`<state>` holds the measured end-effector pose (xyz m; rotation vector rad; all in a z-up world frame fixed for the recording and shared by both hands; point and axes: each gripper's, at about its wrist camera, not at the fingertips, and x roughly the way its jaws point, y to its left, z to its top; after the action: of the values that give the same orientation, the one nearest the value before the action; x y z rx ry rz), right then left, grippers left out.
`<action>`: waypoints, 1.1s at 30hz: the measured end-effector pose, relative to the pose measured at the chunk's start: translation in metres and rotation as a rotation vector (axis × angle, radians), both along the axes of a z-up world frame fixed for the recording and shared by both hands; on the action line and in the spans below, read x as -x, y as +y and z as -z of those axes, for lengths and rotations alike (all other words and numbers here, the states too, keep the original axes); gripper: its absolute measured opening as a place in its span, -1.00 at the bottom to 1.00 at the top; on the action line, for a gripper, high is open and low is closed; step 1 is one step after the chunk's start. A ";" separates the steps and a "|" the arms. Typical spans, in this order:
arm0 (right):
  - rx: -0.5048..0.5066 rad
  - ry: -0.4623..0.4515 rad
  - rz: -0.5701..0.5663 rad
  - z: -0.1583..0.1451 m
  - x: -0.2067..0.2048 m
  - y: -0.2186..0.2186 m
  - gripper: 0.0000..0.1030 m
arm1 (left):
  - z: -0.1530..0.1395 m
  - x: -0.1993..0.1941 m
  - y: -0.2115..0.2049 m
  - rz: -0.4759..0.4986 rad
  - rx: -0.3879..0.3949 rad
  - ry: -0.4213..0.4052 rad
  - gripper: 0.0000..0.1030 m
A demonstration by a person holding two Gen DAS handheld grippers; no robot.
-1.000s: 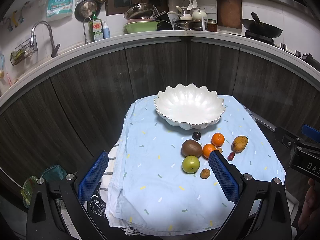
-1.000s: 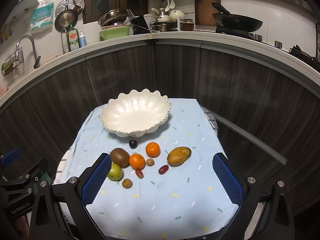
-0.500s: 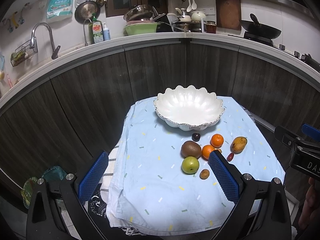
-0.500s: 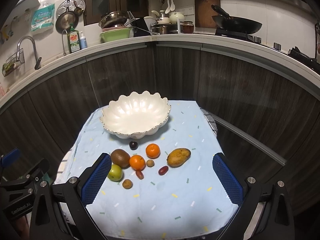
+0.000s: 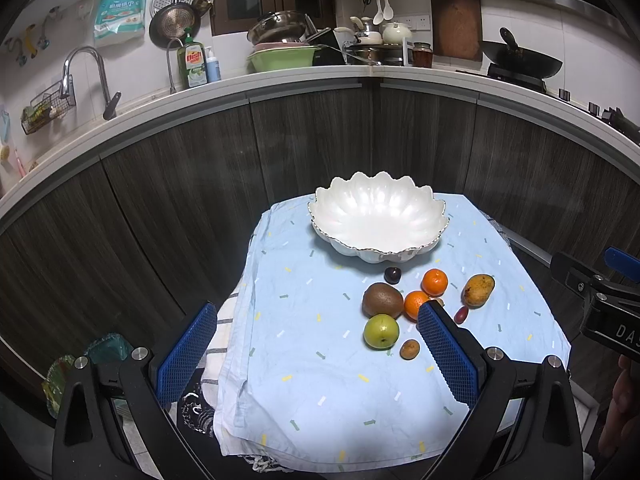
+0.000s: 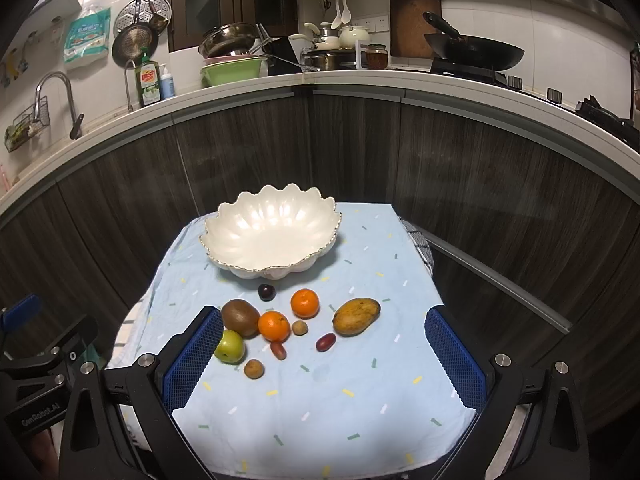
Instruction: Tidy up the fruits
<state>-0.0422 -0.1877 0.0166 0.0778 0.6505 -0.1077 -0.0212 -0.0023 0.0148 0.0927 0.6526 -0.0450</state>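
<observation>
- Both views have barely shifted since a second ago; the fruits lie where they lay.
- Left wrist view: the left gripper [image 5: 316, 350] hangs with blue pads wide apart above the pale blue speckled cloth [image 5: 312, 392]. The white scalloped bowl [image 5: 378, 216] stands empty; a brown kiwi [image 5: 382, 300] and green apple [image 5: 381, 331] lie near its front.
- Right wrist view: the right gripper [image 6: 324, 356] hangs spread, empty. Two oranges [image 6: 305, 303], a yellow mango [image 6: 356, 316] and a dark cherry [image 6: 266, 292] lie on the cloth before the bowl.
</observation>
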 end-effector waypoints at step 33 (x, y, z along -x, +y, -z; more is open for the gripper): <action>-0.023 0.057 -0.024 0.023 -0.023 -0.007 0.99 | 0.019 -0.022 -0.008 0.028 -0.036 0.048 0.99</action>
<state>-0.0195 -0.1949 -0.0060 0.0895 0.7090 -0.0793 0.0003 -0.0103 -0.0047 0.1360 0.7003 -0.0628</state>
